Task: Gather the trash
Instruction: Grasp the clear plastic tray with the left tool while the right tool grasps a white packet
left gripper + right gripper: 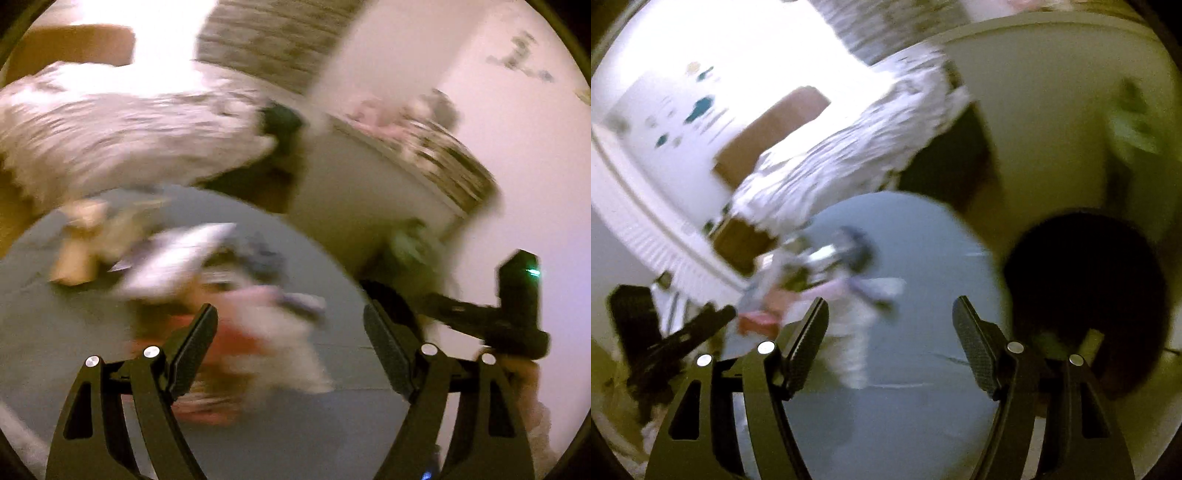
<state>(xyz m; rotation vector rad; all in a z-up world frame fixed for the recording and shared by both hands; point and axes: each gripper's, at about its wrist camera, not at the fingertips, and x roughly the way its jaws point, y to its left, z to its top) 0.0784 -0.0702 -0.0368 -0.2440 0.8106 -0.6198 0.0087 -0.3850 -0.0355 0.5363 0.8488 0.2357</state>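
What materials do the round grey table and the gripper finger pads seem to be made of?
Round grey table: a smooth, matte, painted or laminated top, judging by its even colour; blur leaves this open. Left gripper finger pads: black, with a fine cross-hatch texture, likely rubber or textured plastic.

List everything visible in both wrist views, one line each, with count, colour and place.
Round table: one, grey-blue, under both grippers.
Trash pile: several blurred pieces, white, red, pink and dark blue, on the table; exact count unclear.
Tan piece: one, beige, far left of the pile; too blurred to identify.
Bin: one, black, on the floor right of the table.
Bed cover: one, white-grey patterned, behind the table.
Cardboard box: one, brown, by the bed.
Radiator: one, white, on the wall.
Left gripper: black, open, nothing between the jaws.
Right gripper: black, open, nothing between the jaws.
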